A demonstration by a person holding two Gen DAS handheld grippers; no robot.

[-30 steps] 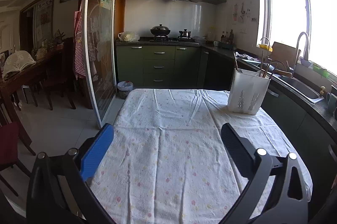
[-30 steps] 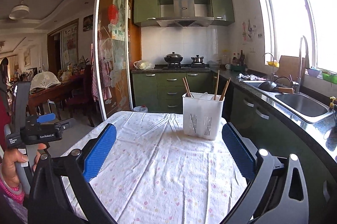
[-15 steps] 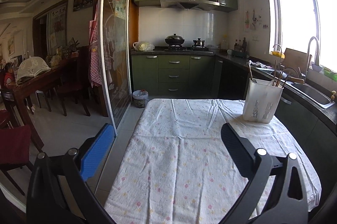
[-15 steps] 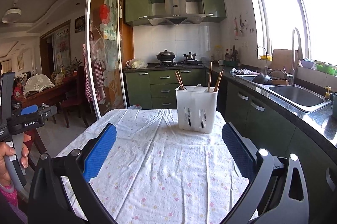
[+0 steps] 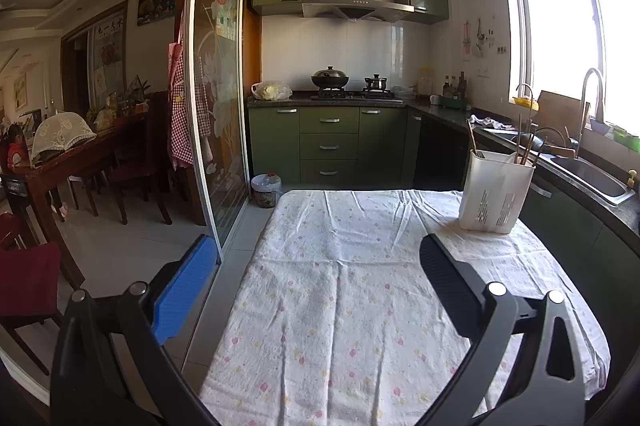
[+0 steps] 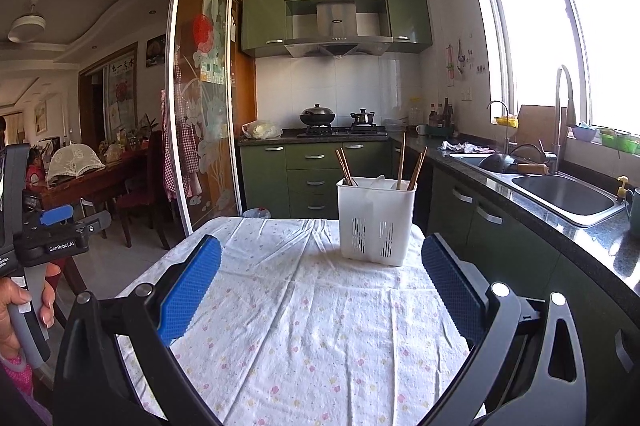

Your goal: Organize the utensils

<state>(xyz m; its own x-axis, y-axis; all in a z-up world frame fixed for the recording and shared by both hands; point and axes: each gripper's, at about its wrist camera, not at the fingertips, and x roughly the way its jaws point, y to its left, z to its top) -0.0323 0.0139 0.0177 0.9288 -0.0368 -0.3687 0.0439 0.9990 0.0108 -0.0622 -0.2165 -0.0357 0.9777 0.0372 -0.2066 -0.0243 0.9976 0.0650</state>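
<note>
A white slotted utensil holder [image 6: 376, 220] stands upright at the far end of the cloth-covered table [image 6: 304, 326], with several wooden chopsticks [image 6: 400, 161] sticking out of it. In the left wrist view the same holder [image 5: 494, 193] sits at the far right of the table [image 5: 360, 286]. My right gripper [image 6: 320, 290] is open and empty, well short of the holder. My left gripper [image 5: 316, 286] is open too, held near the table's left edge with nothing between its fingers. A hand [image 6: 16, 306] grips the left tool's handle at the right wrist view's left edge.
A dark counter with a steel sink [image 6: 568, 193] and tap runs along the right, close to the table. A glass sliding door [image 5: 216, 105] stands left of the table. A small bin [image 5: 266, 187] sits on the floor beyond it. Green cabinets and a stove [image 5: 344, 93] fill the back.
Both cameras have pulled back and tilted up, so the holder looks farther off. The left gripper has drifted left over the table's edge. Both grippers stay open.
</note>
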